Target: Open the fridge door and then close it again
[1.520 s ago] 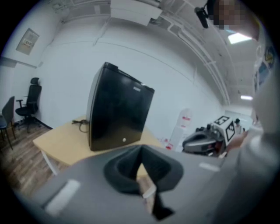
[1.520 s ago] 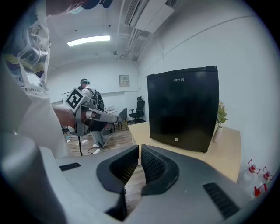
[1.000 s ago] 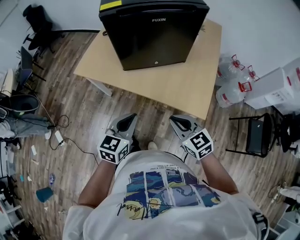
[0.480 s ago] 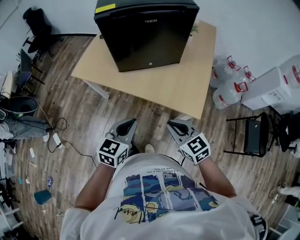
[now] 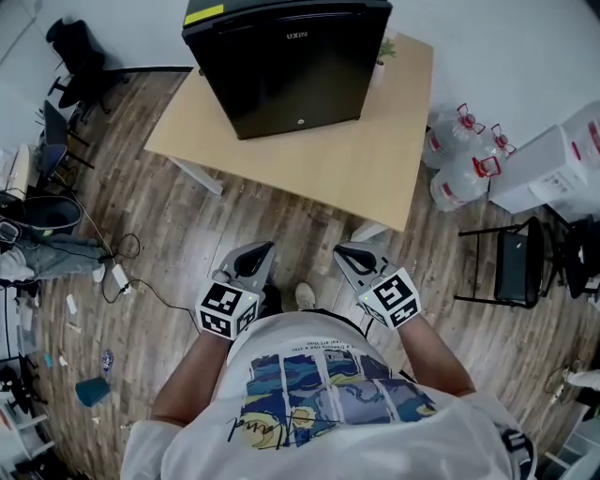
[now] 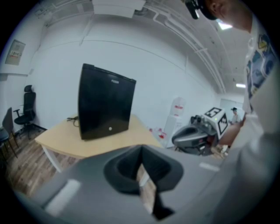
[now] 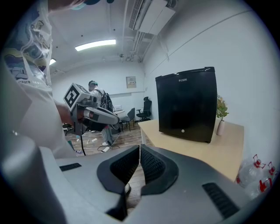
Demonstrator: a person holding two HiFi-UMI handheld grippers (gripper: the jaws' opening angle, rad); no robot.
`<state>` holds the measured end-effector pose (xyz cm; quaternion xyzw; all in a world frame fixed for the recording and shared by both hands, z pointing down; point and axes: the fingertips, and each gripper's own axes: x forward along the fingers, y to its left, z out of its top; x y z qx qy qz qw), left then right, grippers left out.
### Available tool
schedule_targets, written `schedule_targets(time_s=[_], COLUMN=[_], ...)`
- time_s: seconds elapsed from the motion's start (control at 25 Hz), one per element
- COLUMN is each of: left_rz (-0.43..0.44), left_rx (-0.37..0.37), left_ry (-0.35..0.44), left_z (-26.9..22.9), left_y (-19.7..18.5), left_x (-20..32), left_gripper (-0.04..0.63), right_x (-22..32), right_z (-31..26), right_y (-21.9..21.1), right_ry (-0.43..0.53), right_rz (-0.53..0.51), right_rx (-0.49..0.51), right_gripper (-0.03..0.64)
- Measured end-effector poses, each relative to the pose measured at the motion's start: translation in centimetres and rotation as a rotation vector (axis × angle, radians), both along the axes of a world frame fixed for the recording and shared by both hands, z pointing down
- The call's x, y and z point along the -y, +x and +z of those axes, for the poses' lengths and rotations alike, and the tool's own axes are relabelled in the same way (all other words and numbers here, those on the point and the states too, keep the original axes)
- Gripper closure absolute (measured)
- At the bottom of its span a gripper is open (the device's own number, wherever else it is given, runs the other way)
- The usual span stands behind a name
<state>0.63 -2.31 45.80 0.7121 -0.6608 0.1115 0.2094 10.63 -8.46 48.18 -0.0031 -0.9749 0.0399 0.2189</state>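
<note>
Wood plank floor (image 5: 187,225) all round, with one light wooden table (image 5: 356,169) standing on it at an angle. One black fridge (image 5: 291,66) sits on the far left part of that table, door shut and facing this way, with a yellow sticker (image 5: 206,14) on top. Two grippers in play: the left gripper (image 5: 255,251) and the right gripper (image 5: 345,251) hang side by side low over the floor, close to the person's body, both pointing toward the table and well apart from the fridge. Both have their jaws pressed together with nothing in them; each gripper's own view shows just a thin slit between the pads. Between them and the fridge door there's a strip of floor, the table's near edge and a stretch of bare tabletop. One small potted plant (image 5: 386,49) stands on the table just right of the fridge. Off the table's right side are two big water jugs (image 5: 459,155), one white box (image 5: 553,173) and one black folding chair (image 5: 516,267). Over on the left: one office chair (image 5: 80,47), loose cables (image 5: 122,262) and one teal cup (image 5: 92,389) on the floor.
</note>
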Motion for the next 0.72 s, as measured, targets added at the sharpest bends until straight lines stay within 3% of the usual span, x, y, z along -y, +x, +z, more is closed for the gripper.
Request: schedule_targets(time_s=[0.4, 0.72], left_rz=[-0.006, -0.099], left_rx=[0.016, 0.010], left_ry=[0.029, 0.061], left_z=[-1.1, -2.3], left_y=[1.0, 2.3], left_x=[-2.2, -8.7], left_gripper=[0.588, 0.588], right_x=[-1.9, -6.3], right_z=[0.6, -0.2], right_y=[0.5, 1.1], right_ry=[0.012, 0.033], right_rz=[-0.022, -0.098], right_rx=[-0.005, -0.017], right_gripper=[0.600, 0.600])
